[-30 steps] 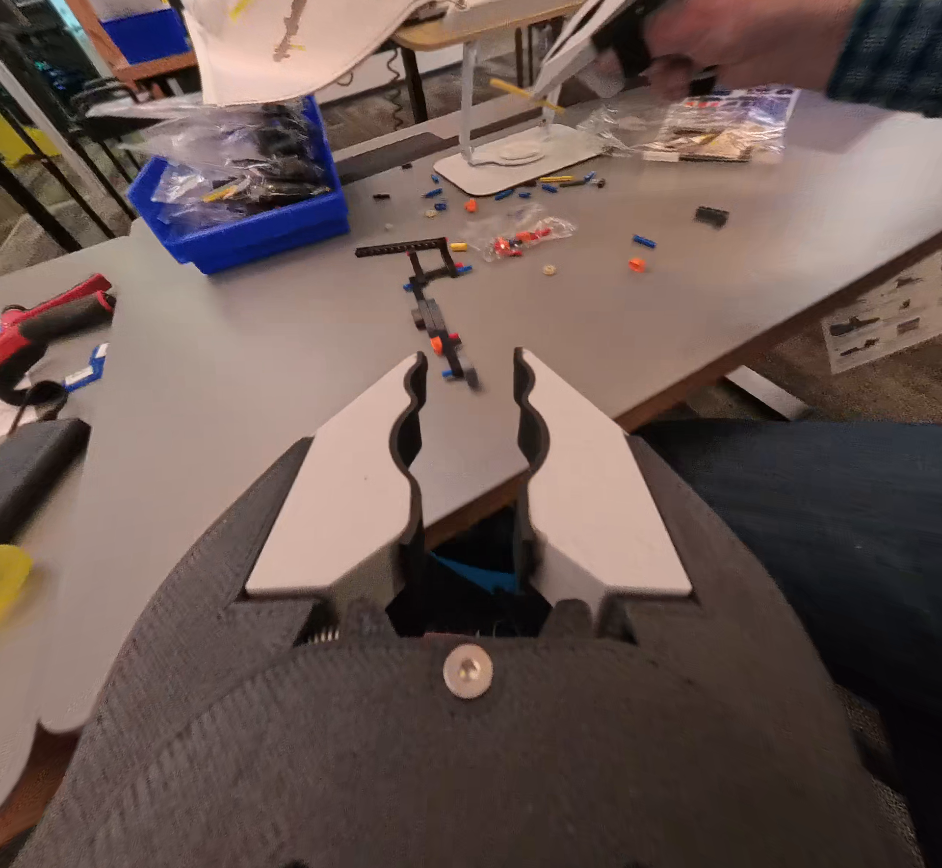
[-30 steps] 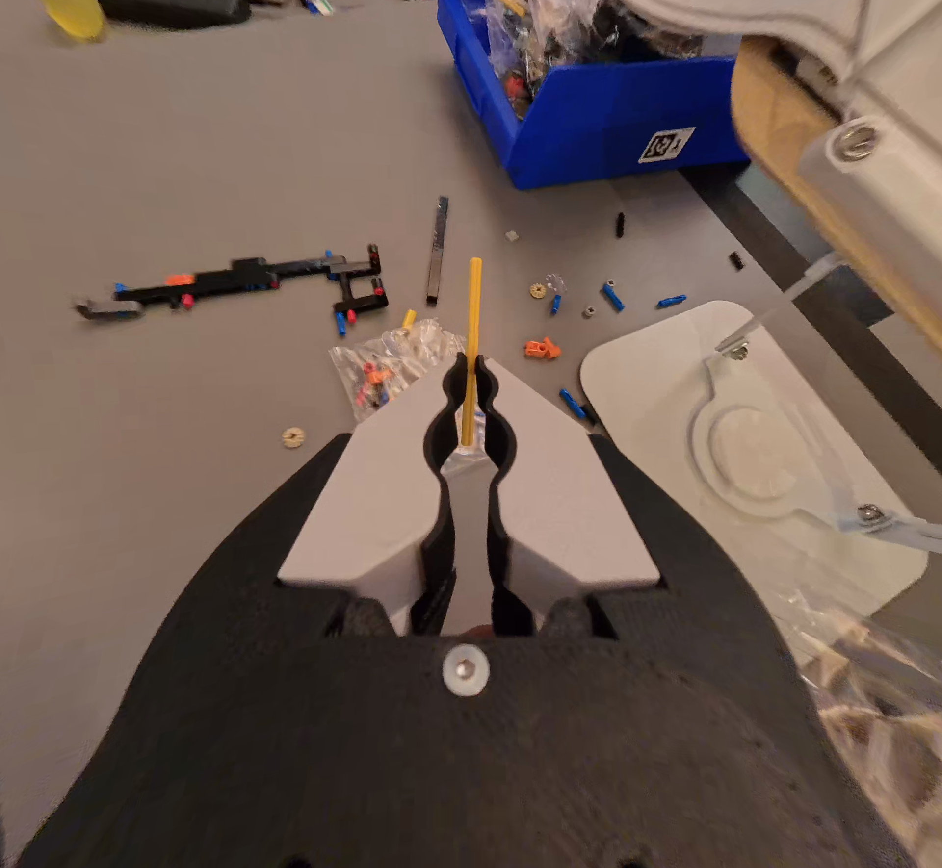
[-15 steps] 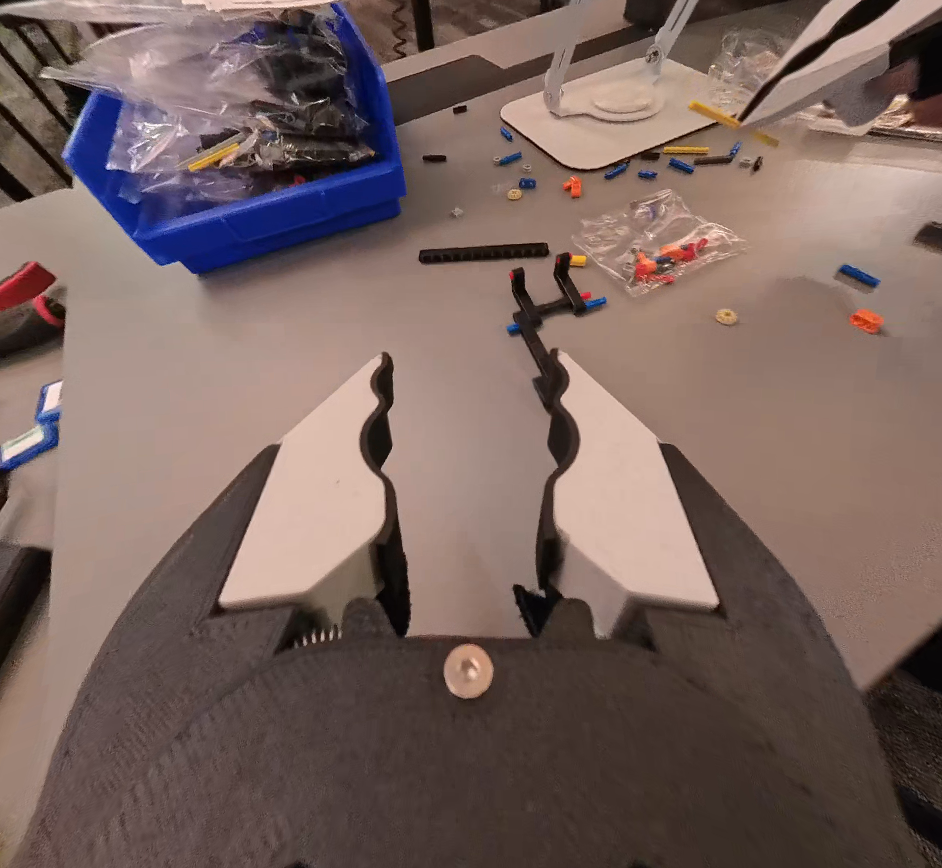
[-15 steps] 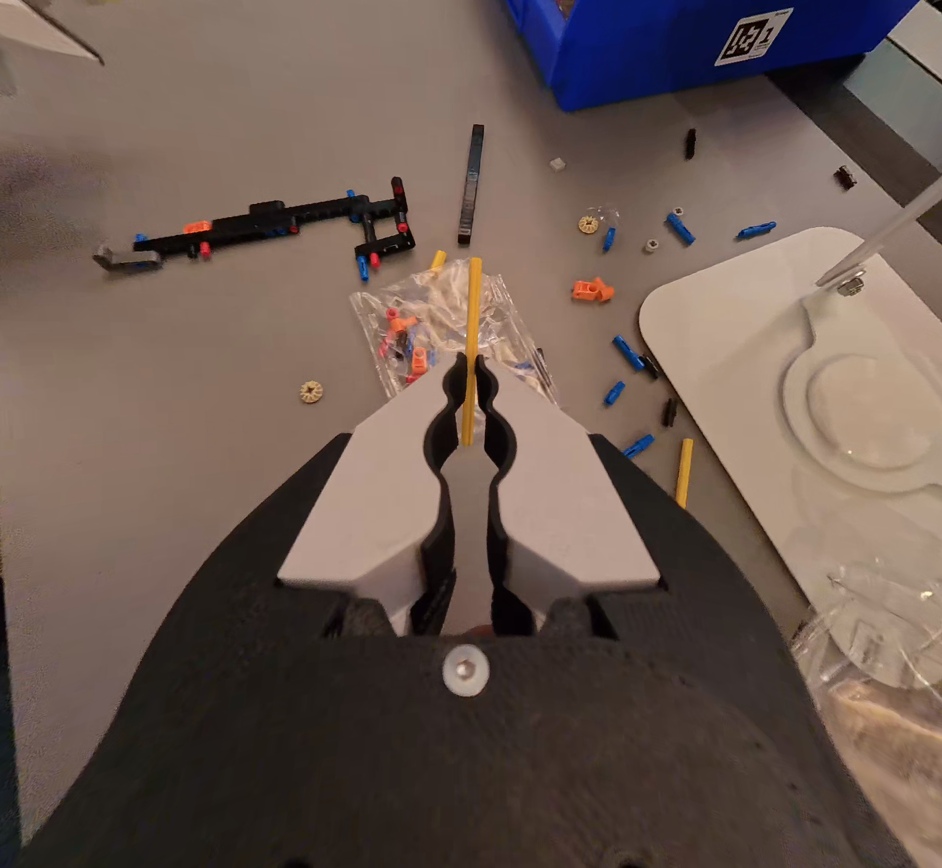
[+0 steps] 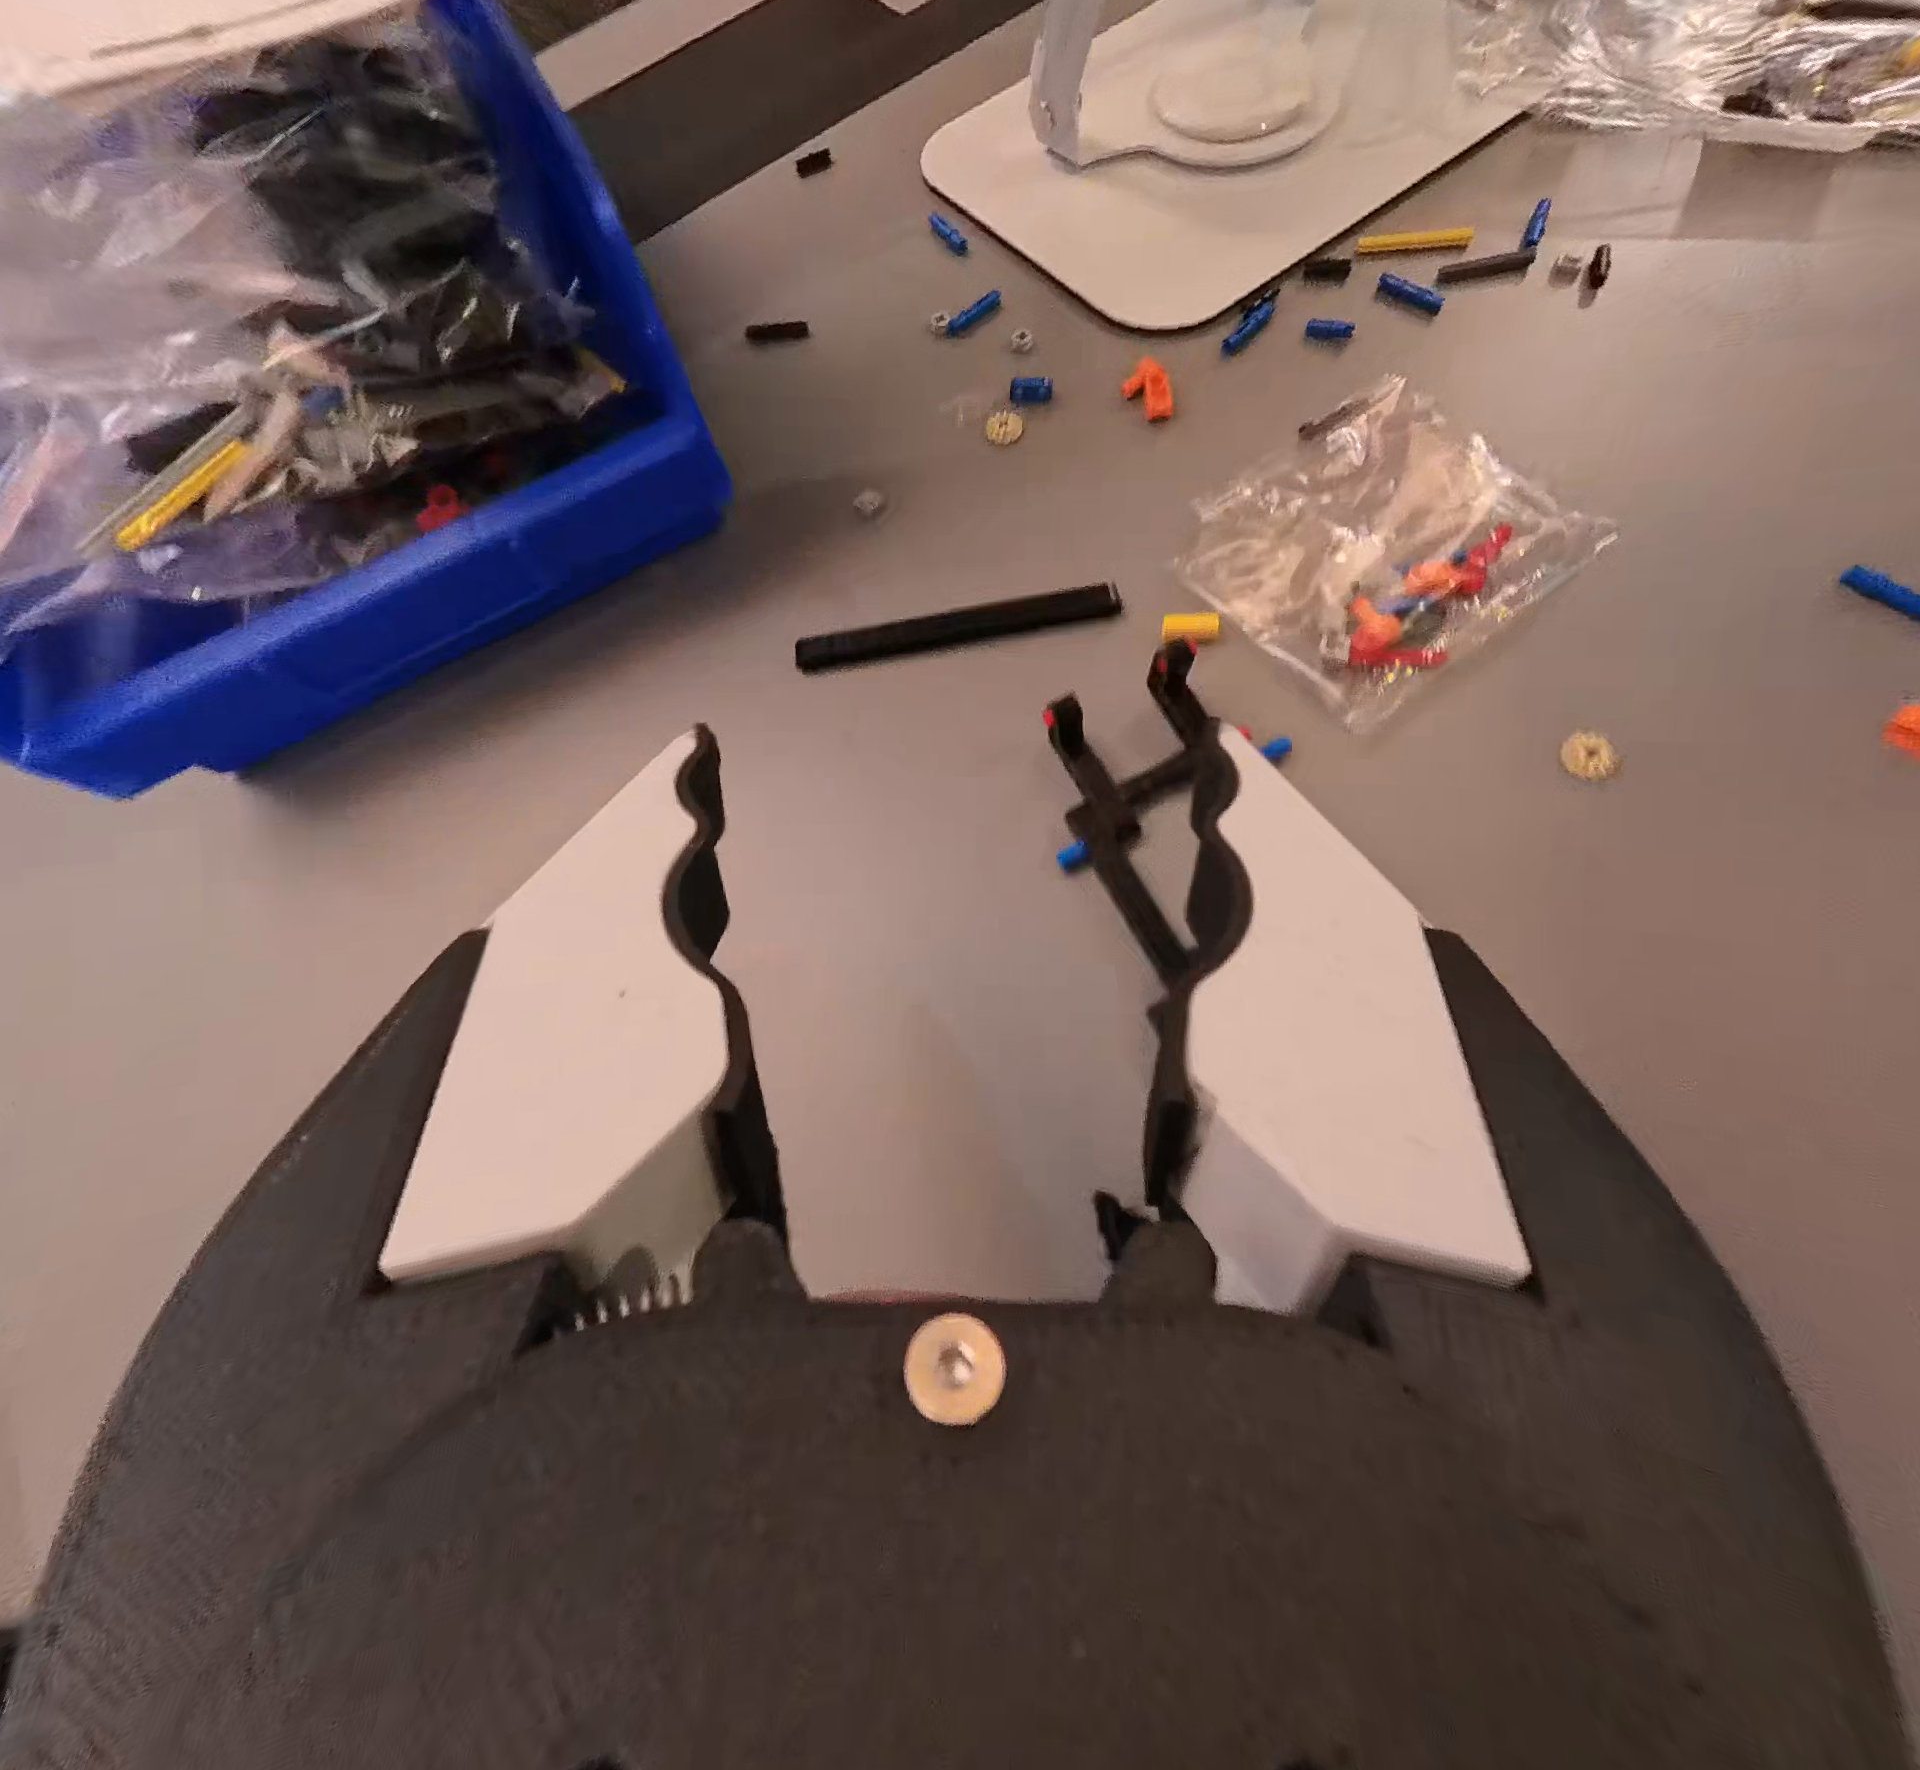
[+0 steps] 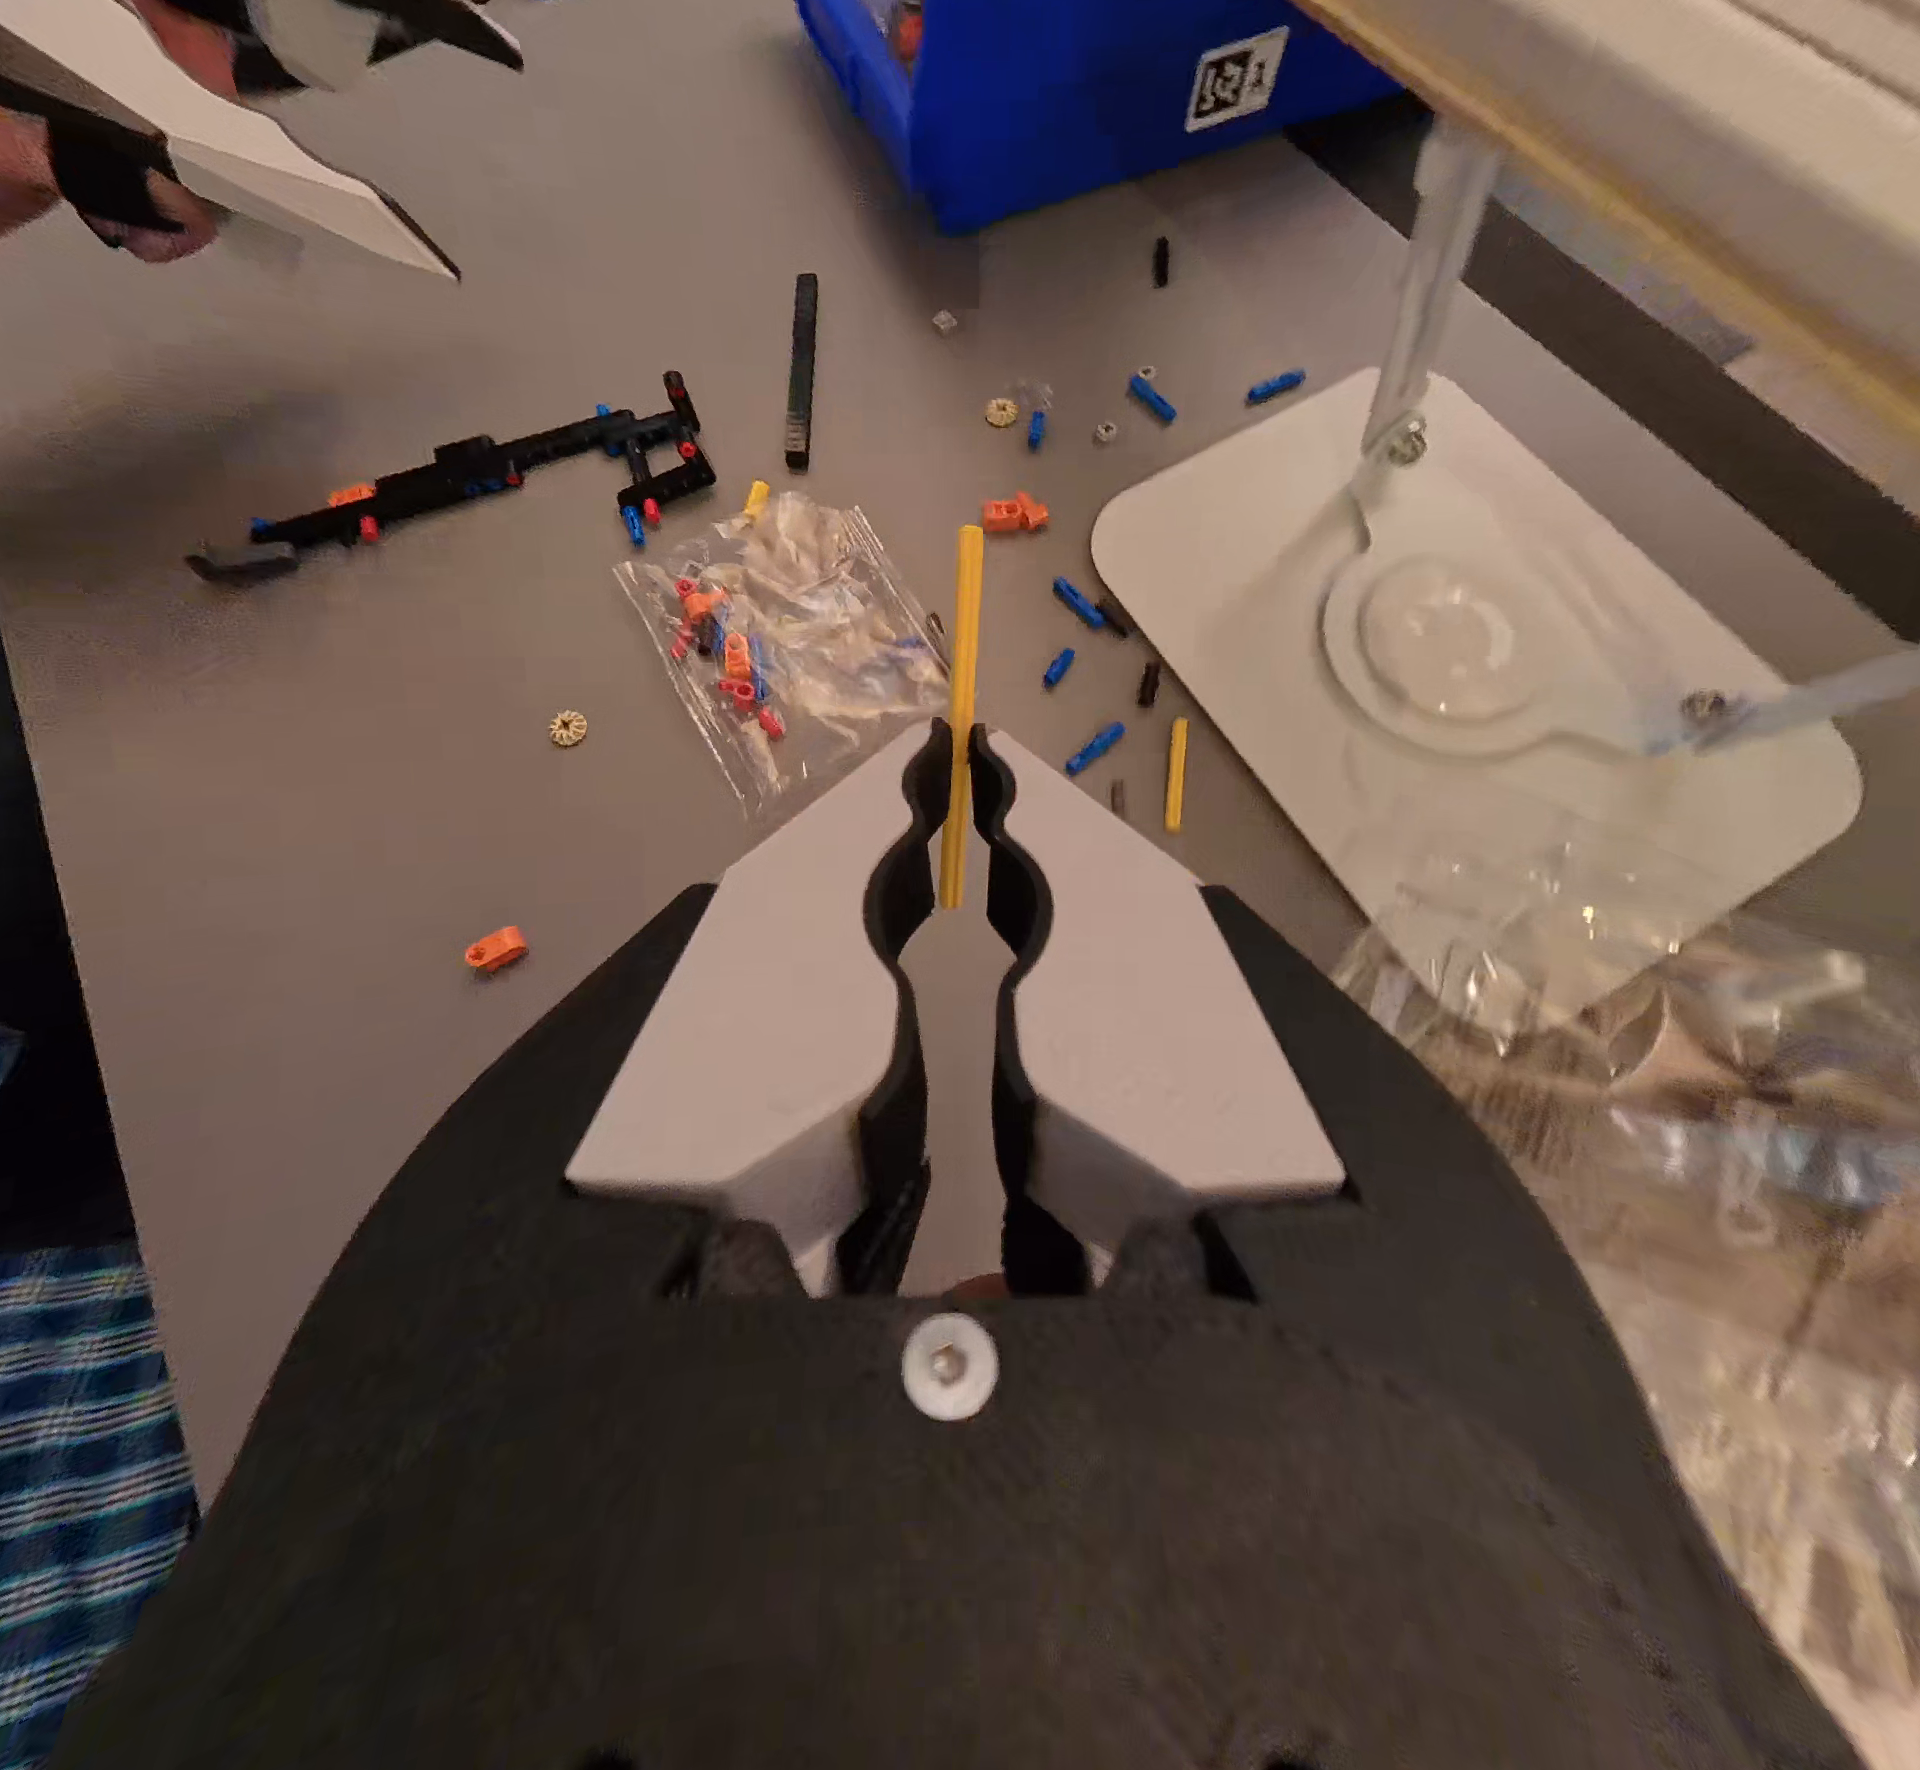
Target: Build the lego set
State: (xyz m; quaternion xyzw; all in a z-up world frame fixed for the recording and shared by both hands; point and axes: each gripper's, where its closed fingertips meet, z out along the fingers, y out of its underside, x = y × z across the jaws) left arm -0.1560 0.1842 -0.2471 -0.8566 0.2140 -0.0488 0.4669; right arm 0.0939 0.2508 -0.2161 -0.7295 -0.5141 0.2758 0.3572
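R wrist view, going L→R. L gripper [image 6: 447, 162] sits upper left of frame, fingers spread, nothing between them, above the table [image 6: 364, 889].

Black assembly [image 6: 488, 473] lies left of centre, long axis roughly horizontal in frame, rising slightly to the right, U-shaped bracket end toward frame centre. Just right of it: loose black beam [image 6: 802, 370], near-vertical in frame. Parts bag [image 6: 790, 640] below that.

R gripper [image 6: 961, 733] at centre, tips pressed onto yellow axle [image 6: 966, 640]. Axle points straight ahead up-frame, most of its length sticking out past the tips. White stand base [image 6: 1507, 785] at right, blue bin [image 6: 1039, 89] upper centre.

Key relation: the assembly is up-left of the axle tip, and the axle's axis runs roughly crosswise to the assembly's long axis. My guess: the axle goes in at the bracket end, so R has to swing left. L is the nearer one to steady the build.

L wrist view: L gripper [image 5: 966, 754] wide apart, the assembly [image 5: 1132, 816] against the inner edge of the right-hand finger, not clamped. Its lower end disappears behind that finger.

Can't make out: which hole takes the axle, holes too small. Whether L touches the assembly, can't tell. Bin contents blurred.
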